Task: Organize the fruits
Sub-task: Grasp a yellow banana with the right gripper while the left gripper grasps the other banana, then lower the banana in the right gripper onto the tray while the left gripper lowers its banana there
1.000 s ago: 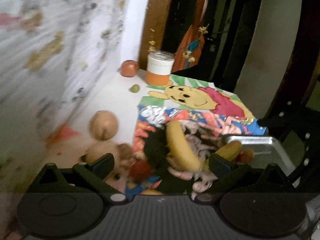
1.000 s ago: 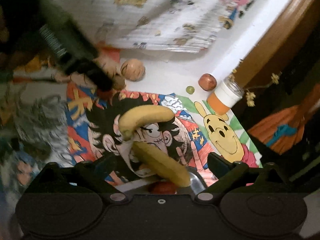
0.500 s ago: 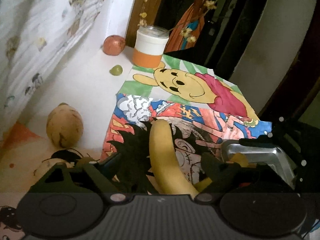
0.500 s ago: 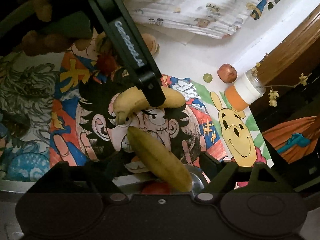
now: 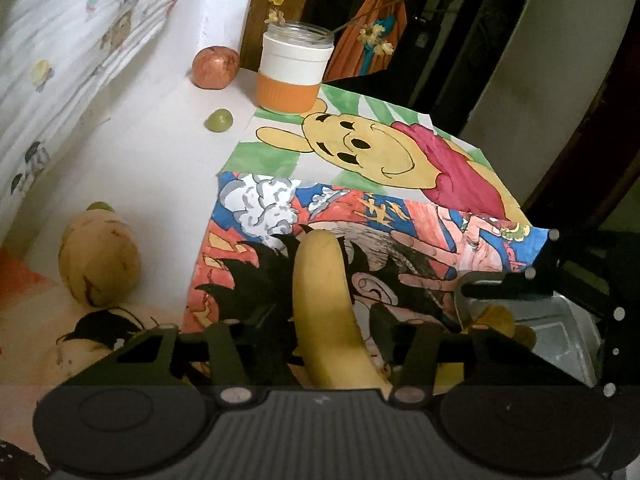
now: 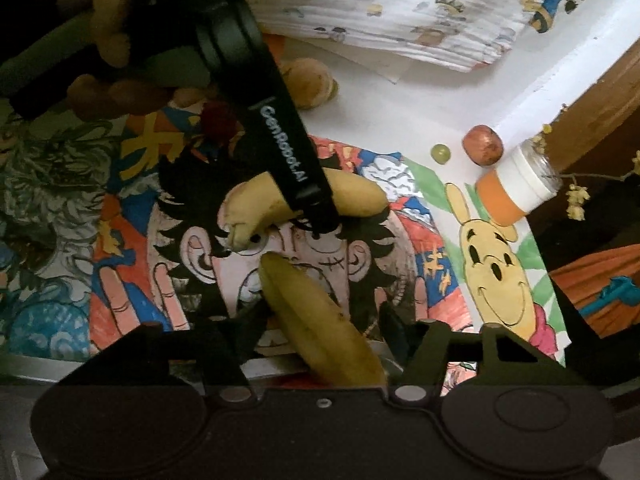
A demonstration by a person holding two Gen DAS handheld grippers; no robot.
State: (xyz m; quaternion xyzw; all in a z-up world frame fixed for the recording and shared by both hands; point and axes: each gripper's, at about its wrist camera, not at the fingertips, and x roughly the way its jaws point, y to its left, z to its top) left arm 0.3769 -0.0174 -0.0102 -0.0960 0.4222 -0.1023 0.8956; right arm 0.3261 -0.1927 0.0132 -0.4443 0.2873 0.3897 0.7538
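Observation:
A yellow banana (image 5: 328, 312) lies on the colourful poster between the fingers of my left gripper (image 5: 324, 328), which straddles it with jaws still apart. The same banana (image 6: 352, 196) shows in the right wrist view under the left gripper's finger (image 6: 288, 160). My right gripper (image 6: 324, 328) is open around a second banana (image 6: 320, 320) that rests over the rim of a metal tray (image 5: 560, 328). A tan round fruit (image 5: 100, 264), a red apple (image 5: 214, 67) and a green grape (image 5: 219, 120) lie on the white table.
A white and orange jar (image 5: 294, 72) with dried flowers stands at the back by the wooden frame. A patterned cloth (image 5: 60, 40) hangs on the left. A Winnie the Pooh drawing (image 5: 380, 152) lies beyond the poster. A dark red small fruit (image 6: 218, 120) sits near the tan one.
My left gripper has moved forward and down over the first banana, which now sits between its fingers. The right gripper has stayed over the second banana at the tray.

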